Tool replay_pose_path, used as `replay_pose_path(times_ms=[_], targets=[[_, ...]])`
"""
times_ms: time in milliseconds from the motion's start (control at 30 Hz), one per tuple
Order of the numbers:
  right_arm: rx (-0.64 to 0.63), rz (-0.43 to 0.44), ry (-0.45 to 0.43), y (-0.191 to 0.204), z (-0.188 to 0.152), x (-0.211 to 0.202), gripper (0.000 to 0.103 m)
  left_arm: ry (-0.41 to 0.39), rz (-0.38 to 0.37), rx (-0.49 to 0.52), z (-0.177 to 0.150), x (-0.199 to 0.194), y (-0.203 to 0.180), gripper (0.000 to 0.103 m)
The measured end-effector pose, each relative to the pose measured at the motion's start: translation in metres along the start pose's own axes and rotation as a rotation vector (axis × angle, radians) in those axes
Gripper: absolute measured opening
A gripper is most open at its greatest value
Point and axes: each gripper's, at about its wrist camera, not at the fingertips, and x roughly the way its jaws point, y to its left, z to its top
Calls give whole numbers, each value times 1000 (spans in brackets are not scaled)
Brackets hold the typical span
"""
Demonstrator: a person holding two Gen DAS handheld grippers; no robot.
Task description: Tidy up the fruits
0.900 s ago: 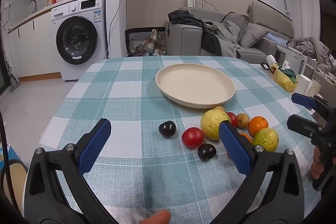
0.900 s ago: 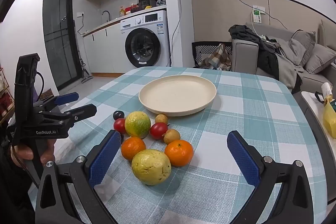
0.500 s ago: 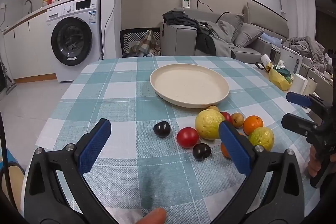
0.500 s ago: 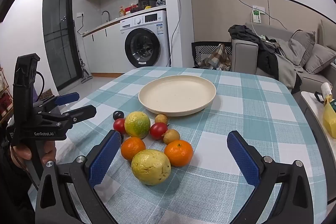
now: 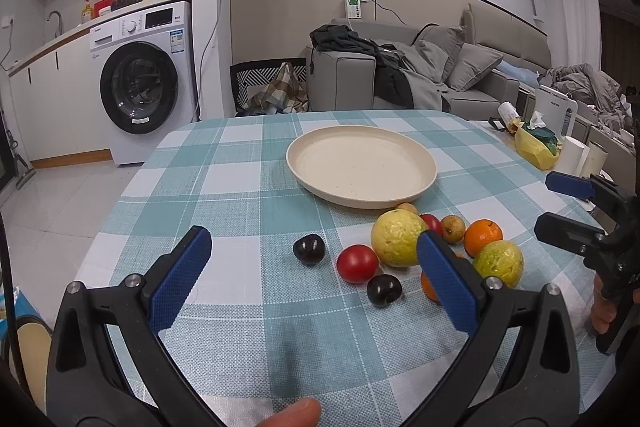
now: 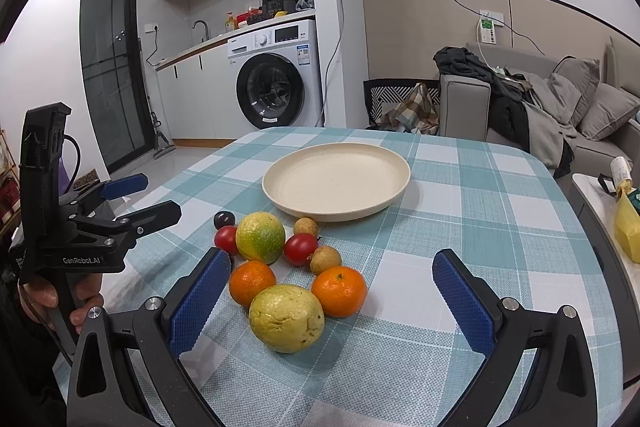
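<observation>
Fruits (image 6: 280, 267) sit clustered on the checked cloth just in front of the empty plate (image 6: 336, 183), none in it yet. Right gripper (image 6: 328, 303) jaws spread wide, nothing held, nearest yellow-green fruit (image 6: 286, 317) between them (likely first pick); left gripper (image 5: 312, 275) also spread, empty, cluster off to its right
</observation>
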Motion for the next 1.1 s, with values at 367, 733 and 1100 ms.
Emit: replay_pose_path(times_ms=[367,733,1100], targets=[[-4,1,2,0,0,-1,103,-2,-8,7,0,-2,-1,102],[-5,-1,3,1,0,0,103,-2,-11,17,0,-1,-4,102],[-9,-1,5,3,-1,2,103,7,-21,18,-2,1,-4,102]])
